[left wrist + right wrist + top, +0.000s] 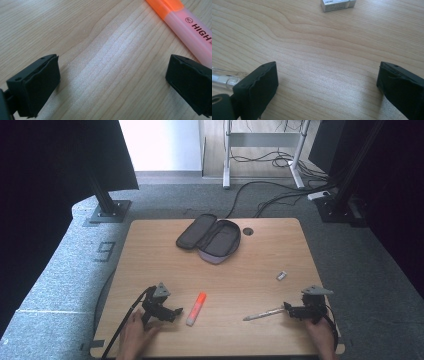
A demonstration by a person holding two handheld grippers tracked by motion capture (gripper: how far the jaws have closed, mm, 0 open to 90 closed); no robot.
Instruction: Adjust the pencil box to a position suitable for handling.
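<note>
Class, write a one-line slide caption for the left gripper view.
Open left gripper over the wooden table, orange highlighter lying beside one jaw.

A wooden table (150, 250) stands on grey carpet (60, 265). Black stands (107, 202) flank it; cables (270, 195) trail beneath a white desk frame (227, 155) behind.

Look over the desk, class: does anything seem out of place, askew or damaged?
Nothing looks damaged or spilled. The pencil case lies unzipped and open at the far side, while the orange highlighter, clear pen and small silver item lie scattered loose on the table, each at its own angle.
</note>
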